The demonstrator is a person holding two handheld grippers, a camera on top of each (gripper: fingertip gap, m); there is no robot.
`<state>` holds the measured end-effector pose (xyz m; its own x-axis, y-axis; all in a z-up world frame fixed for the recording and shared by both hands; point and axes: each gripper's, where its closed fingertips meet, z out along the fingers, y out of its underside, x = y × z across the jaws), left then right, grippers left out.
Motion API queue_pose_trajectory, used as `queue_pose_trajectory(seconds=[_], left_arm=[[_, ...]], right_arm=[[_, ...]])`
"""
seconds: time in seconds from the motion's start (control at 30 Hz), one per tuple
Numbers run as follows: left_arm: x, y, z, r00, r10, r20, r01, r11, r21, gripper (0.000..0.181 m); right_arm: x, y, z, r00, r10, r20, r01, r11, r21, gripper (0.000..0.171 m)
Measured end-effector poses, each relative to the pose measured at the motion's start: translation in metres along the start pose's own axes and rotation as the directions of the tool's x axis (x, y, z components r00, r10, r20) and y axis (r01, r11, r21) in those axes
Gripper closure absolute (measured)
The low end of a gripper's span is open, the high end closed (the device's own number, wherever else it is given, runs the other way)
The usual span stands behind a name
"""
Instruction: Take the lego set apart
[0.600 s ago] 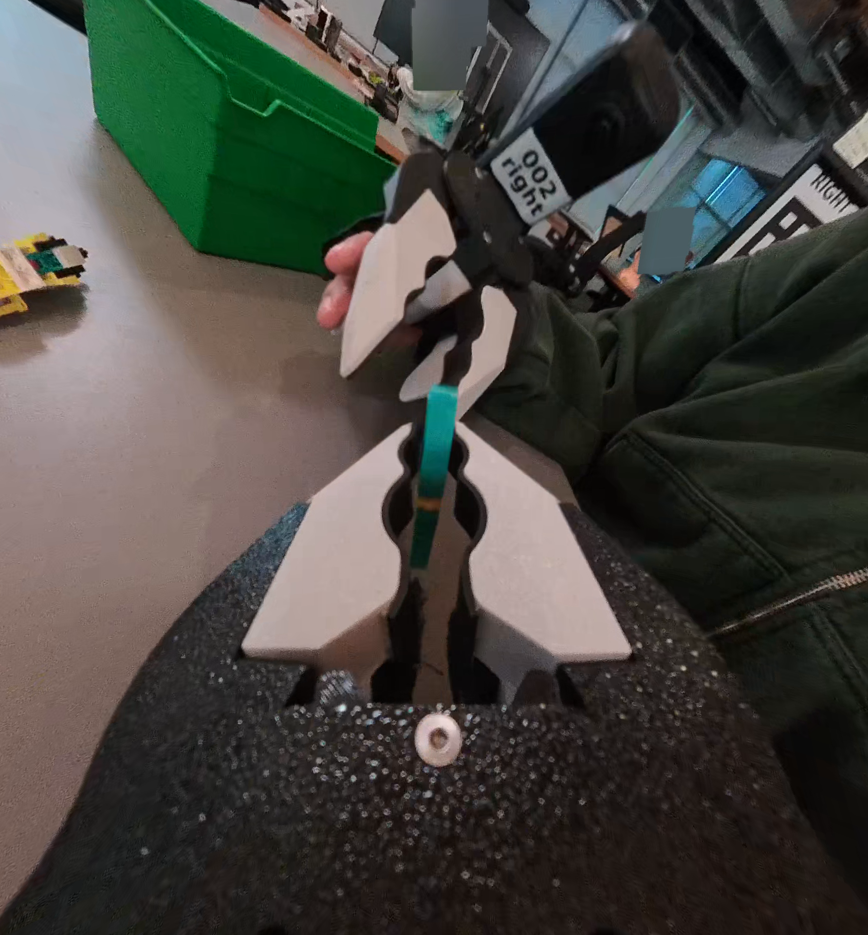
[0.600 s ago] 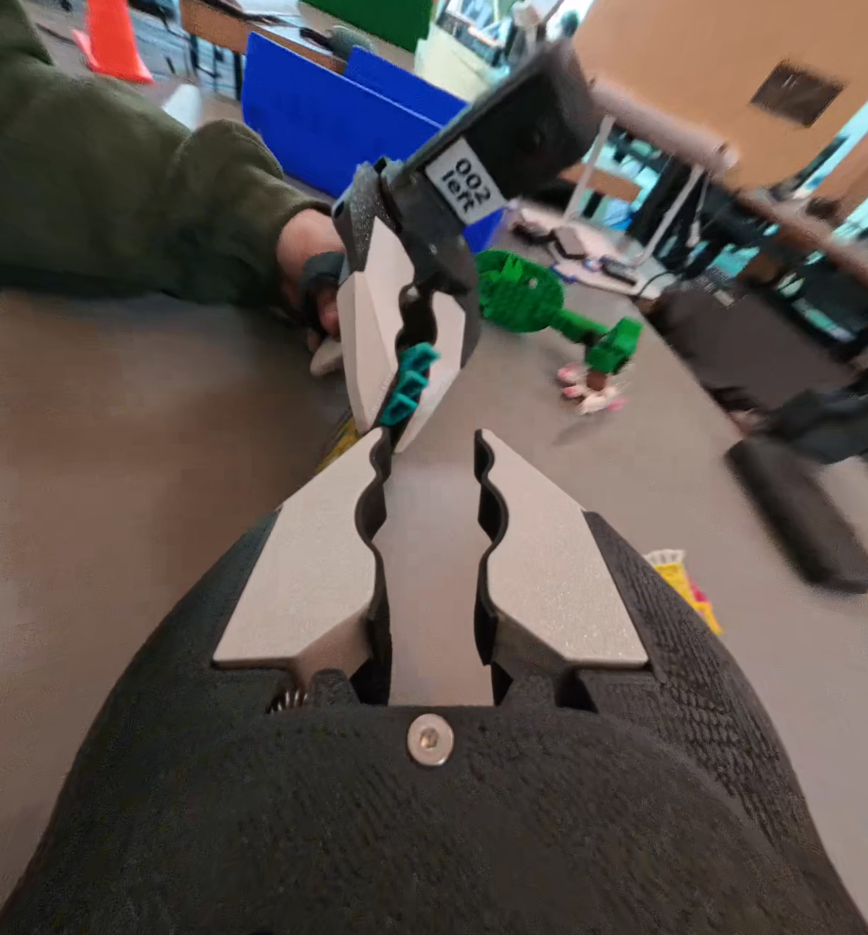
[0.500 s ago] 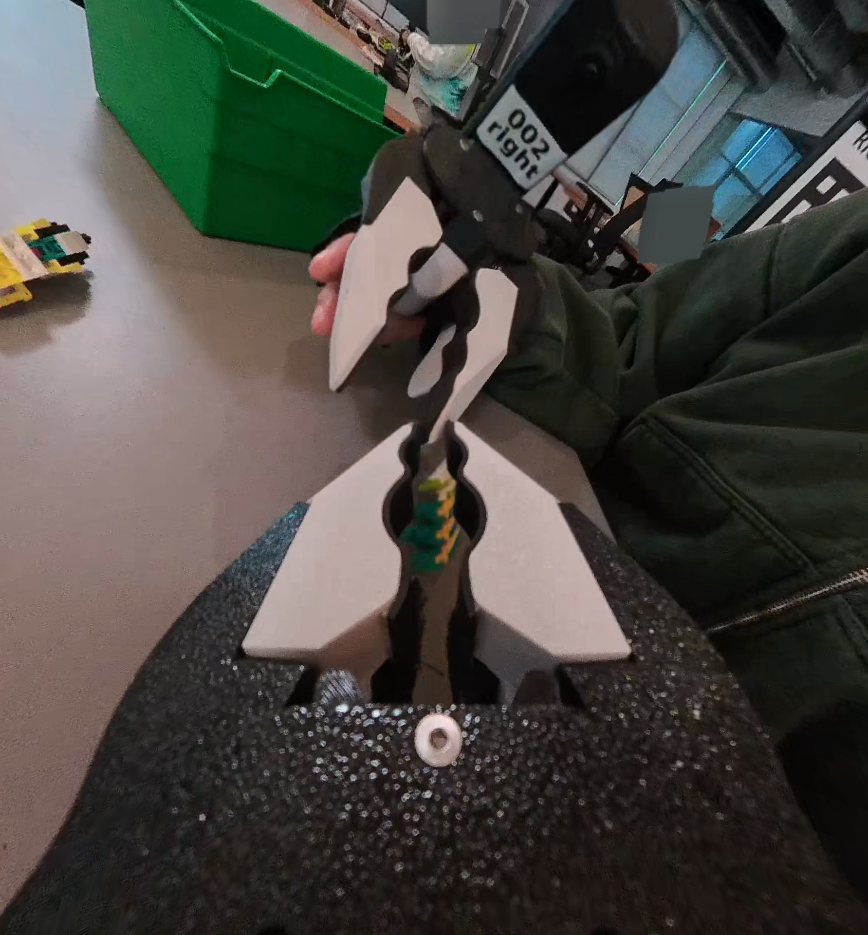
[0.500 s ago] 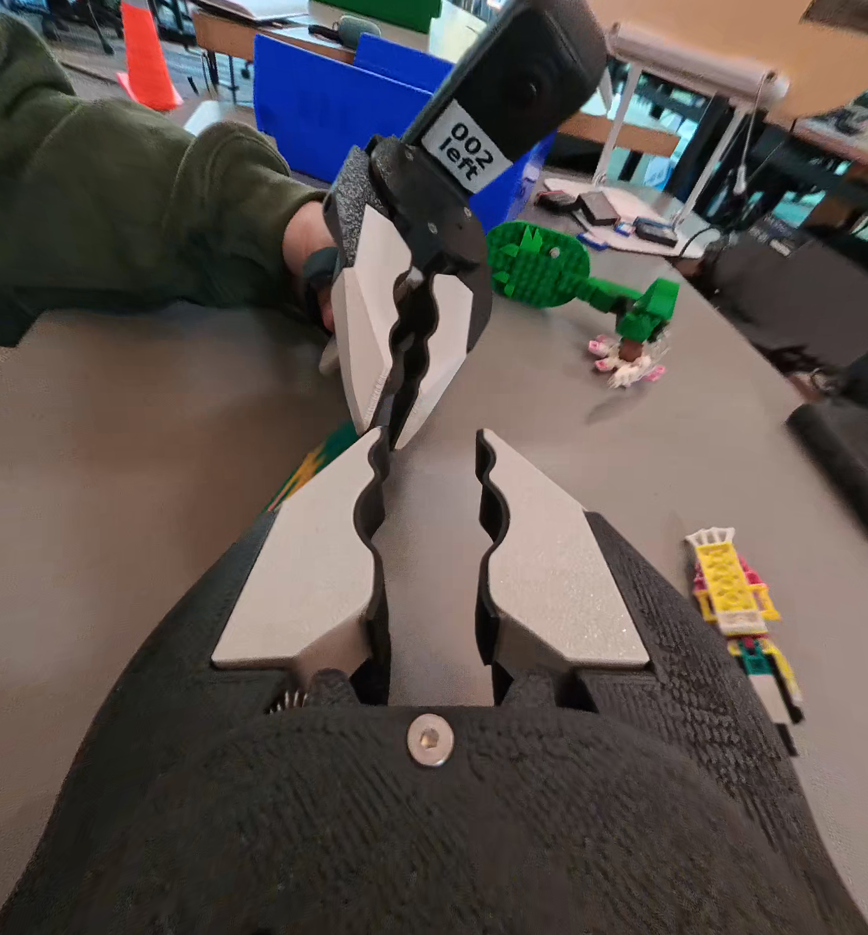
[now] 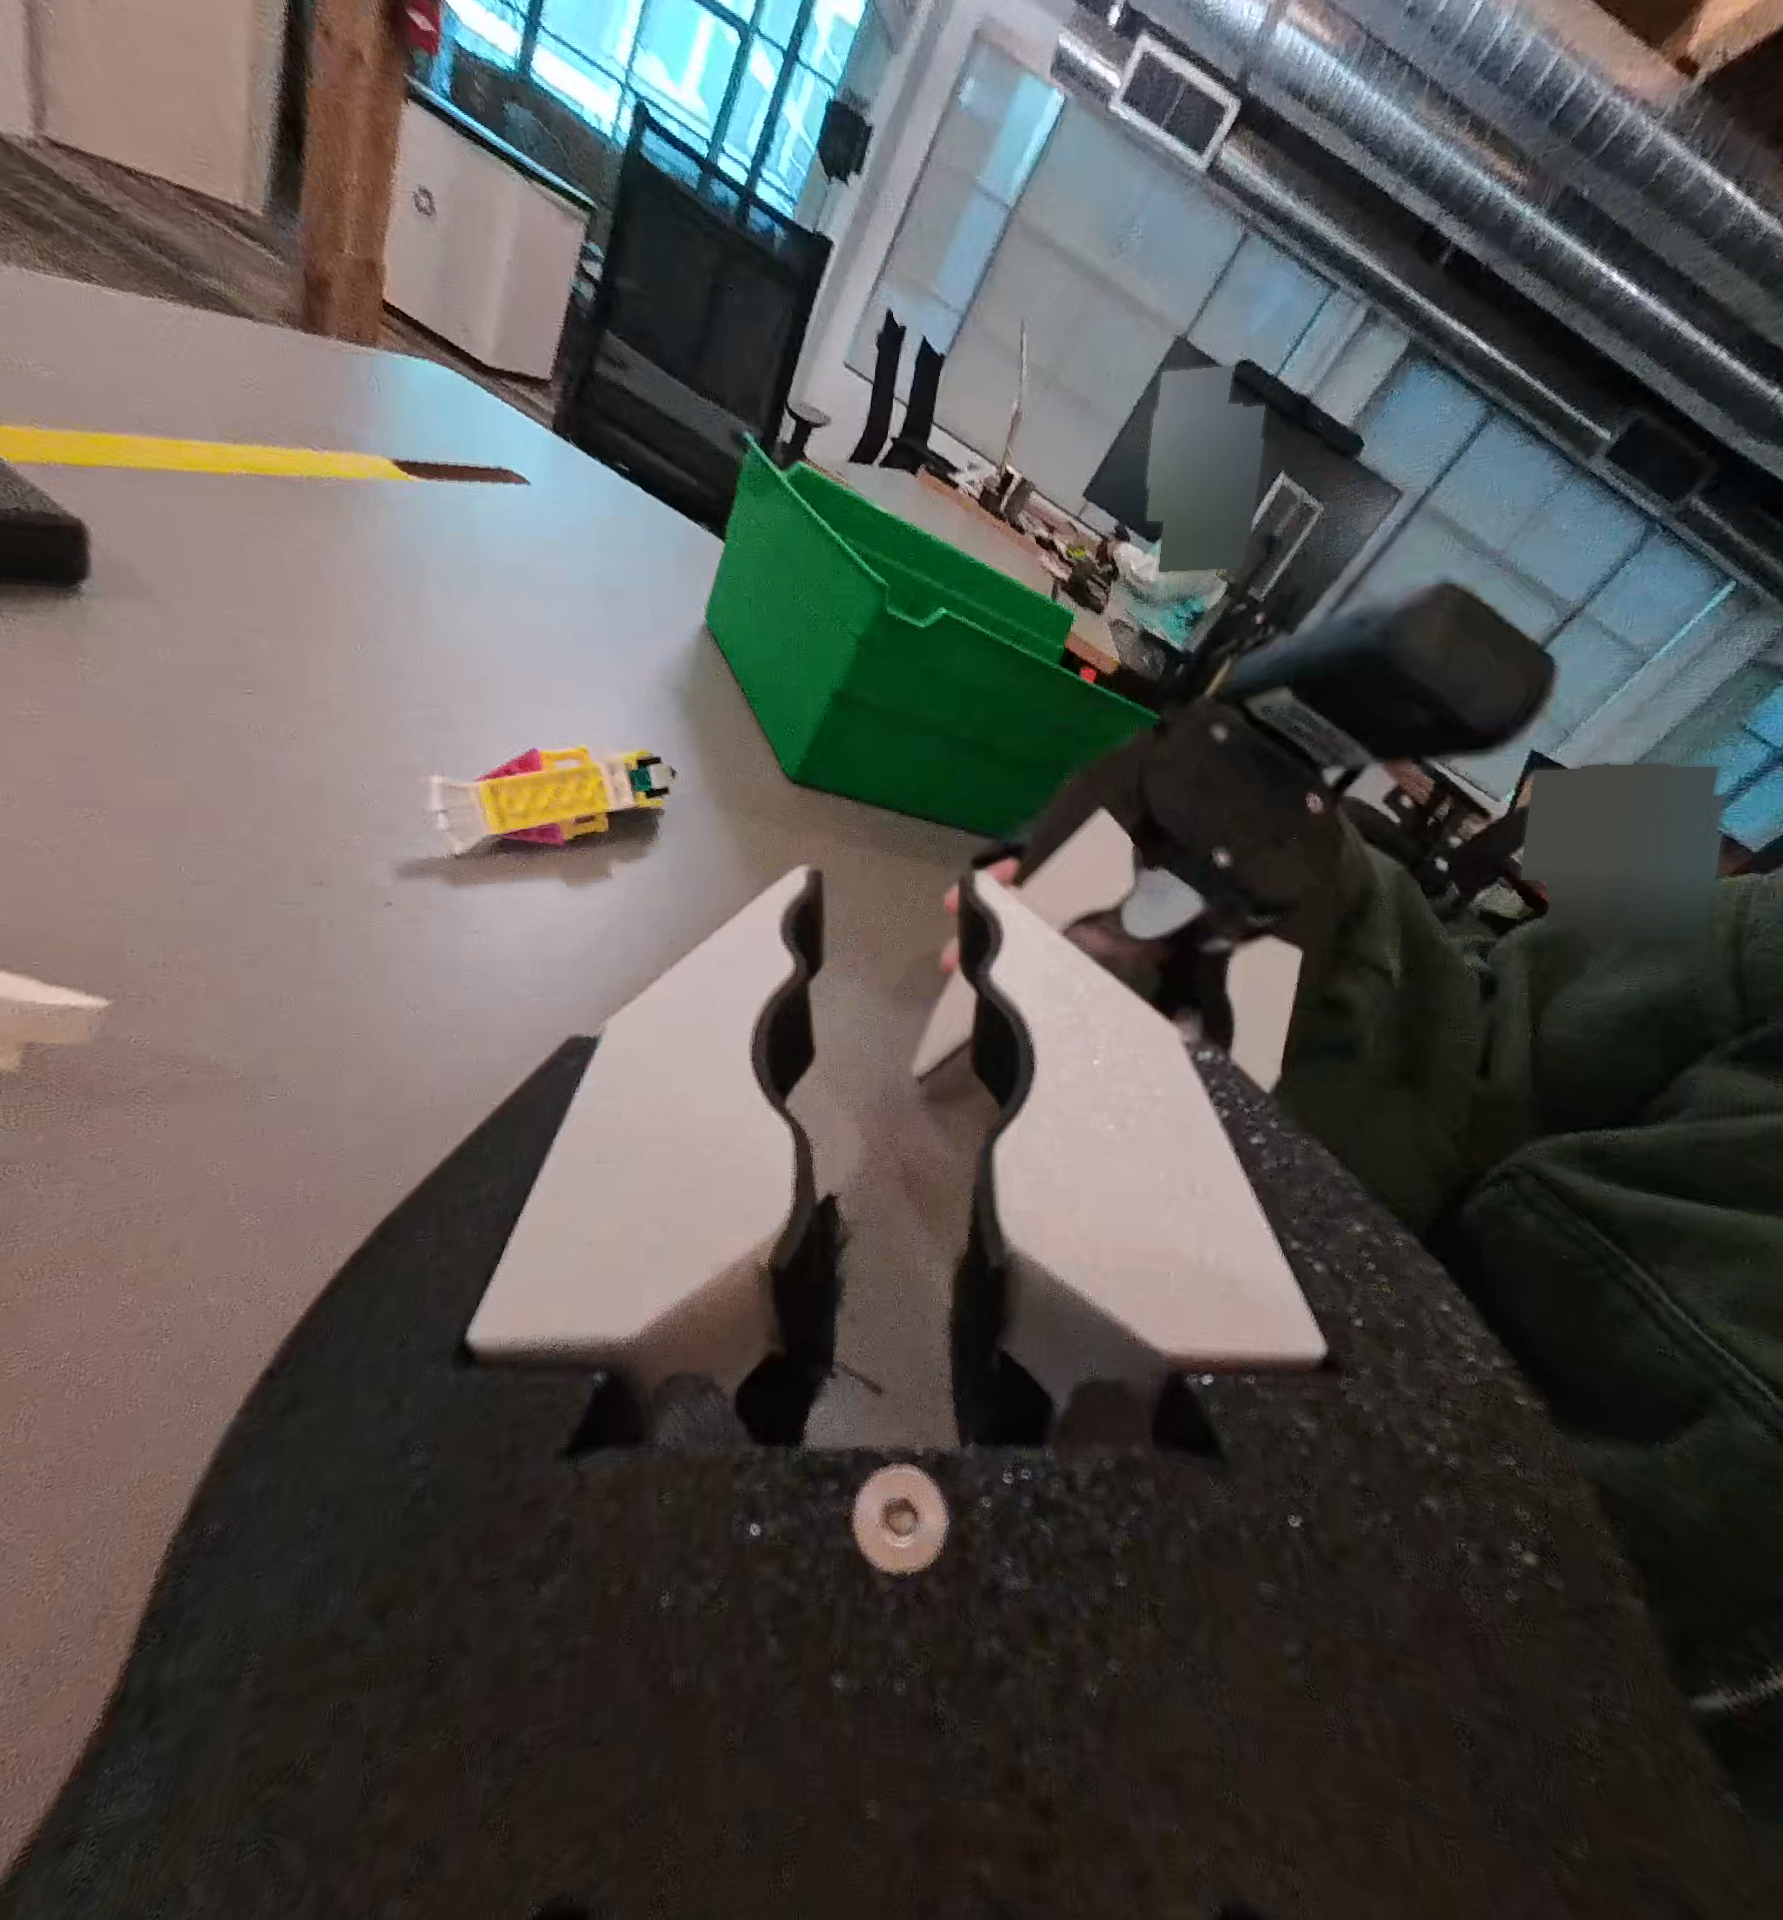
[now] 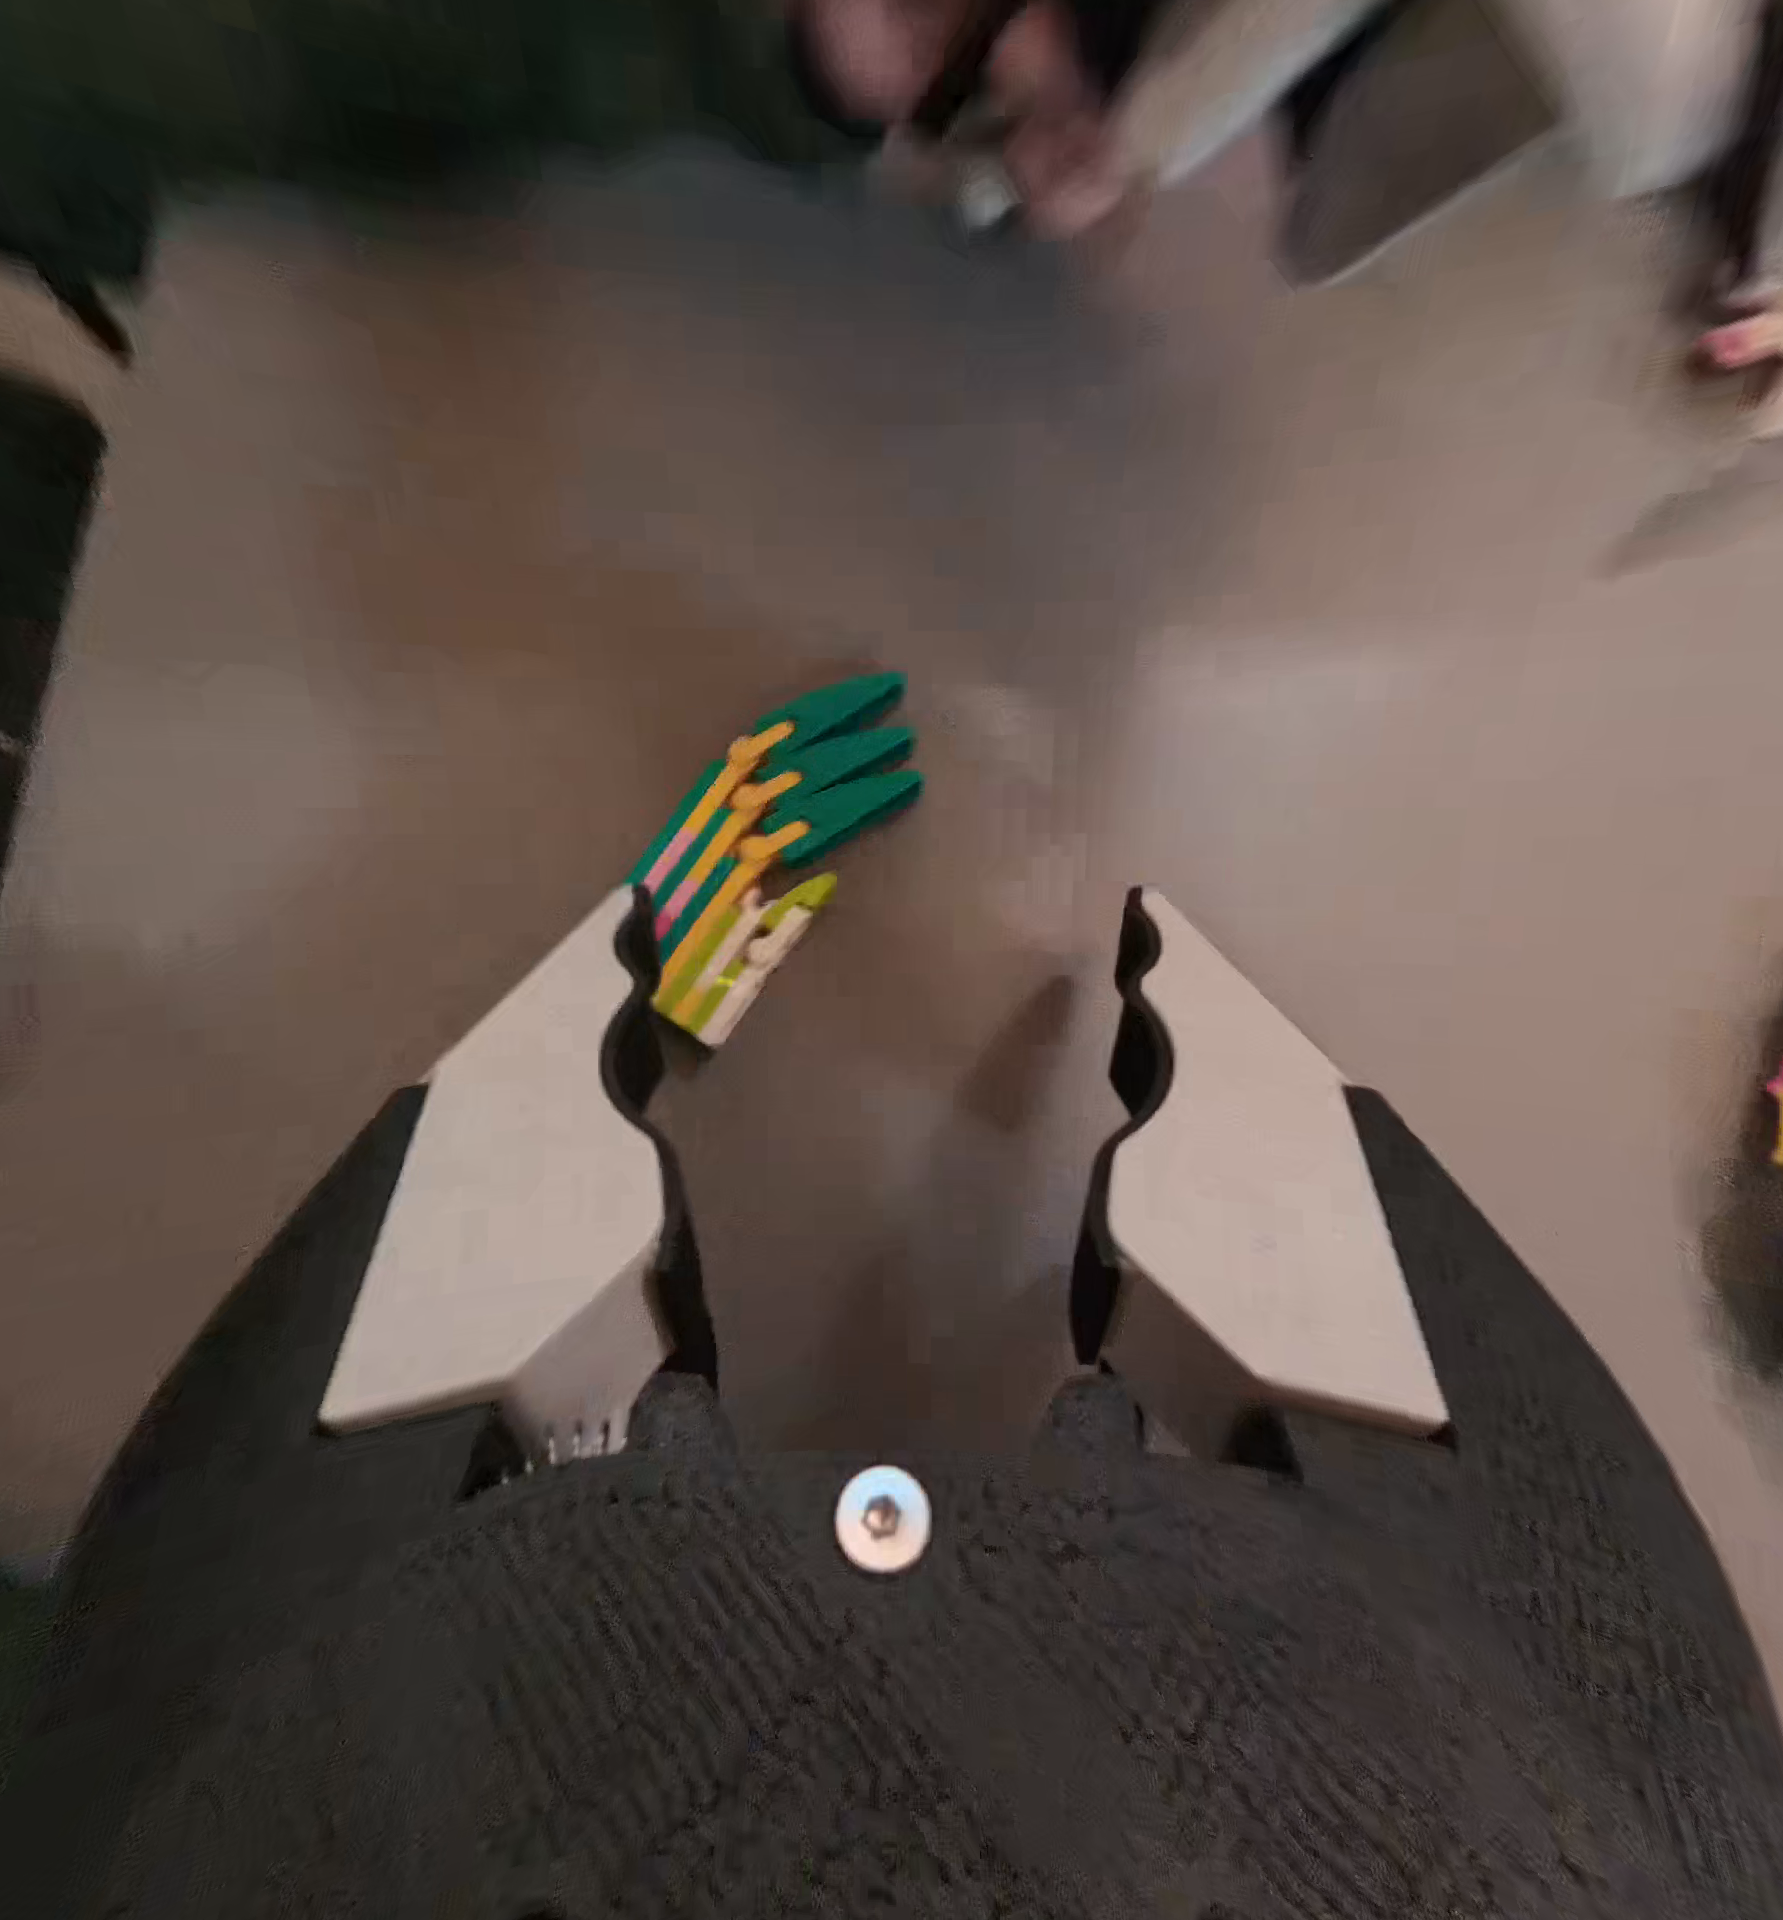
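— Looking down the right hand-held gripper (image 6: 882,904), what do you make of the step?

— Between grabs, I'd say. Its jaws stand wide apart with nothing in them, and a small lego piece (image 6: 762,862) lies flat on the table (image 6: 451,623) just off the tip of one finger, partly hidden behind it. The view is blurred, so whether finger and piece touch I can't tell.

— And the left hand-held gripper (image 5: 892,914)?

— Parted too, a narrower gap, bare table showing through it. It points toward a yellow and pink lego chunk (image 5: 544,795) lying well out on the table, short of the green bin (image 5: 897,675).

— Describe the small piece.

— Three dark green leaf-shaped blades fanned at one end, thin orange stems along them, then pink, lime and cream strips stacked side by side — still several parts joined, by the look of it.

— So what next?

— My guess: one gripper pins the striped end while the other pinches a green blade and pulls. It lies flat and thin, so getting a finger under an edge calls for a low, careful approach — it could skid away.
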<state>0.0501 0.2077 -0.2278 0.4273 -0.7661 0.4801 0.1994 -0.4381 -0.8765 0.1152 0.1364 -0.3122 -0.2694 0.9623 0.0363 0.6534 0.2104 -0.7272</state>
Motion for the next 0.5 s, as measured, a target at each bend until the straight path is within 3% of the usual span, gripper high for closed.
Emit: queue_pose_trajectory(seconds=[0.03,0.13,0.27,0.37,0.5], left_arm=[[-0.002,-0.003,-0.003,1.000,-0.004,0.010,0.004,1.000,0.026,0.157],[-0.004,-0.006,-0.006,1.000,-0.021,0.018,0.020,0.998,0.058,0.157],[-0.007,0.000,-0.004,0.999,-0.015,0.036,0.014,0.999,0.035,0.160],[-0.008,0.004,-0.002,0.999,-0.011,0.039,0.011,1.000,0.016,0.164],[-0.008,0.007,-0.001,0.999,-0.031,0.026,0.031,1.000,0.004,0.165]], right_arm=[[-0.009,-0.001,0.004,0.999,-0.044,0.007,0.044,0.998,-0.035,0.083],[-0.020,-0.002,0.013,0.994,-0.112,0.013,0.113,0.989,-0.099,0.088],[0.003,0.008,0.005,0.996,-0.037,-0.075,0.027,0.992,-0.123,0.098],[-0.008,0.007,0.002,0.998,0.059,0.011,-0.057,0.994,-0.089,0.100],[-0.010,0.011,0.007,1.000,0.014,-0.001,-0.014,0.991,-0.134,0.107]])
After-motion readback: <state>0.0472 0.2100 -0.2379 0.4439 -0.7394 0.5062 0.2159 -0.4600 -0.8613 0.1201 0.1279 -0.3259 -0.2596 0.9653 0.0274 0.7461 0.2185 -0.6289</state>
